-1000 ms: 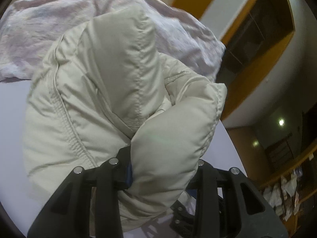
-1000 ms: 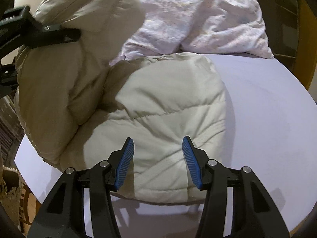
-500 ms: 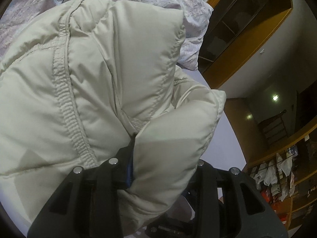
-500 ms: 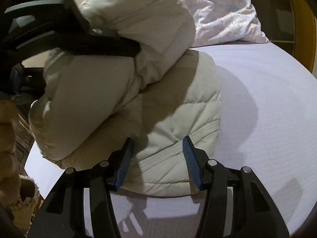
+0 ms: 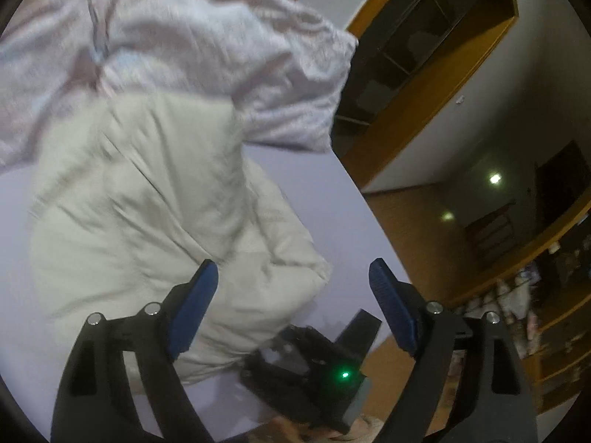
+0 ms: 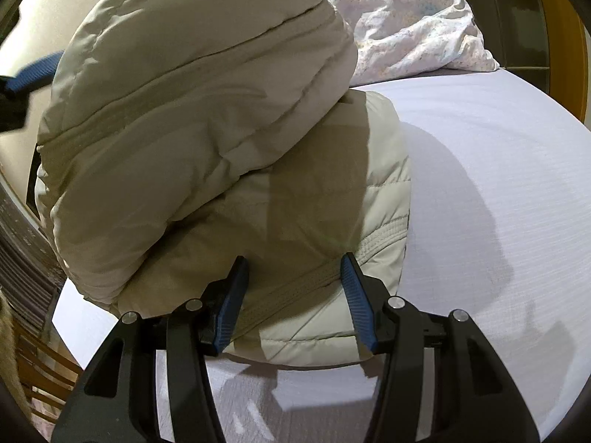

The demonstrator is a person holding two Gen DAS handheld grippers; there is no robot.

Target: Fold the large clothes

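Left gripper point(image 5: 293, 288) released above the folded beige jacket point(image 6: 207, 140); right gripper point(image 6: 293, 284) spread, straddling its hem.

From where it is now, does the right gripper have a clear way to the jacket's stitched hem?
Probably yes. The right gripper is open, with the jacket hem just past its fingertips and nothing between them.

The left wrist picture is smeared with motion blur, so the puffy cream quilted jacket point(image 5: 147, 221) looks streaky. 2 small ceiling lights point(image 5: 495, 178) glow in the dim room behind. The right wrist picture is sharp, and dark shadows fall on the pale lilac bed sheet point(image 6: 480, 184). Both pictures bend and darken at the edges.
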